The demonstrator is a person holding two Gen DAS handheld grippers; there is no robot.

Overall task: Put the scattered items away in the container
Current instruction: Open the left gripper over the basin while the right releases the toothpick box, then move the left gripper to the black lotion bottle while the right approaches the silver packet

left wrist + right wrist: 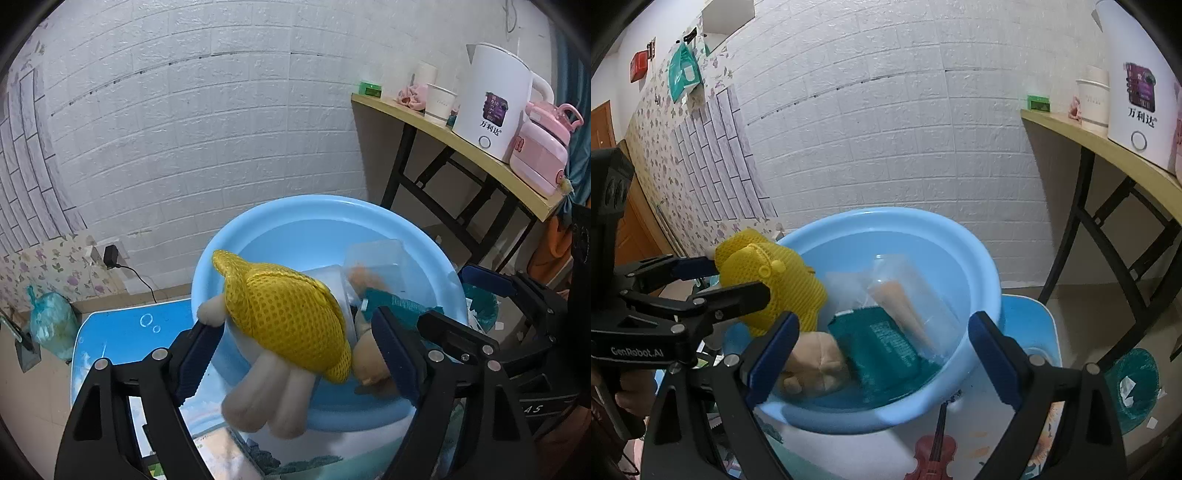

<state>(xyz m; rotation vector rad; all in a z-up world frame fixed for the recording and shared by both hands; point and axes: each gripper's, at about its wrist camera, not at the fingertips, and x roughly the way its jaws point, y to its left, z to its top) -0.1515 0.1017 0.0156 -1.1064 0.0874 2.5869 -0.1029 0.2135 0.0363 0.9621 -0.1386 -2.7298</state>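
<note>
Pointing legs-down, yellow plush toy (pixel 291 317) overhangs basin (pixel 314 218) rim

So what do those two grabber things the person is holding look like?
Each is a black plastic claw with two long fingers, silver round bolts at the joints and dark blue ribbed pads on the inner sides. The left gripper has white letters on its body, seen from the other camera, reading GenRobot.AI. The right gripper looks the same from its own camera. No cables show.

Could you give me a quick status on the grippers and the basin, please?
Left gripper open around yellow plush toy, over basin rim. Right gripper open, empty. Teal packet and clear bag already inside.
</note>
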